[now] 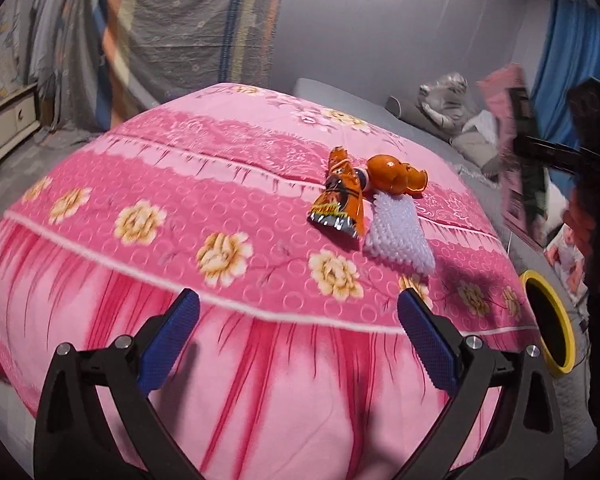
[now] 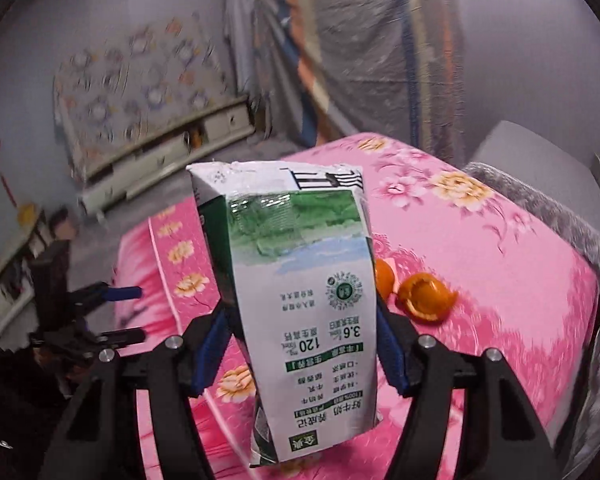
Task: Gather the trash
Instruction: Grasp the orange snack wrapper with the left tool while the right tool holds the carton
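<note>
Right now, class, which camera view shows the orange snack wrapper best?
The left wrist view. The orange snack wrapper lies in plain sight on the pink blanket, beside the orange peel and ahead of the open left gripper. In the right wrist view the milk carton, held in the right gripper, hides it.

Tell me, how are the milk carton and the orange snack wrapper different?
The milk carton is white and green; the snack wrapper is orange. The carton is held up, clamped in the right hand-held gripper; the wrapper lies on the pink blanket, untouched. Both look like trash.
</note>
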The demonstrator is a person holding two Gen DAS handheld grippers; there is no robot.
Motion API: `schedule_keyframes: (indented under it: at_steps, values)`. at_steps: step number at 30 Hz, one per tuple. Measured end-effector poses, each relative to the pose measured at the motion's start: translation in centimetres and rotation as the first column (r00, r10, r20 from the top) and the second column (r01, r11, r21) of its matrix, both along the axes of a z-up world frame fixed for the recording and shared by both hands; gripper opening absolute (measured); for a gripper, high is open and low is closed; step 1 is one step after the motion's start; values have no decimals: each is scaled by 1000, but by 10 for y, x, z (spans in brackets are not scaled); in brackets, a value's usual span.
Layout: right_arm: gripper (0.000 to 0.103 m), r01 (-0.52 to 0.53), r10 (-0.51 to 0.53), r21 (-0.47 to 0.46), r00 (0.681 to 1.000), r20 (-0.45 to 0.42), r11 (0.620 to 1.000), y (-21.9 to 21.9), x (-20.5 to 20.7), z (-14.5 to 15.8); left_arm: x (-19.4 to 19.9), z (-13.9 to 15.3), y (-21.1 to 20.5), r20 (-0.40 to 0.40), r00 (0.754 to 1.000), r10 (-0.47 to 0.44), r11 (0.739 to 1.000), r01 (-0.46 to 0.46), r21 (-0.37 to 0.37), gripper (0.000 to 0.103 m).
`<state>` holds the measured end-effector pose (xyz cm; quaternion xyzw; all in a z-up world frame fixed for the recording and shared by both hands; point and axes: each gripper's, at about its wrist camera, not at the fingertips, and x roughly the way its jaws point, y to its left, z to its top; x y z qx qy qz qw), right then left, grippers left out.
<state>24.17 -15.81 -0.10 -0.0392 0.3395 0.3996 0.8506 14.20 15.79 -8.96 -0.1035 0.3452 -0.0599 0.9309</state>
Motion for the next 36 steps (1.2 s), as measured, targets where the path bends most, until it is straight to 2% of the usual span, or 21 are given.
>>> schedule_keyframes:
  at_steps: [3,7,12,17,21,23,30,31,33,34,36]
  values:
    - [61,69,-68,80,998,-11,994,-31,-27,-6,30,11,-9,4,998,-60,997,60,53,95]
    - [61,99,-96,190,995,-28,977,-60,-67,-14,74,23,-18,-21,995,-102,989,104,102,94]
    - [61,129,-123,245,992,-40,961,-80,-100,-24,128,28,-39,-75,986,-146,977,156,149,94]
    - [61,156,-141,268,987,-77,951,-96,-107,-34,164,14,-58,-165,972,-167,967,194,163,94]
    - [61,175,-152,287,983,-102,942,-102,-106,-40,180,2,-68,-209,965,-157,957,201,211,92]
    - [61,177,-153,289,983,-104,941,-102,-108,-41,186,-3,-68,-228,962,-151,957,200,212,84]
    - [61,176,-147,298,982,-116,938,-99,-109,-45,199,-20,-65,-285,950,-128,959,192,208,73]
    - [61,176,-147,298,982,-116,938,-100,-104,-46,200,-22,-65,-291,948,-129,959,194,207,68]
    - [61,177,-147,297,982,-118,938,-100,-103,-47,203,-28,-64,-310,943,-124,961,192,199,47]
    - [61,178,-148,297,982,-120,938,-99,-103,-47,205,-30,-63,-319,941,-115,963,185,198,30]
    - [61,177,-148,295,982,-120,939,-98,-104,-46,201,-28,-59,-306,948,-92,967,159,200,29]
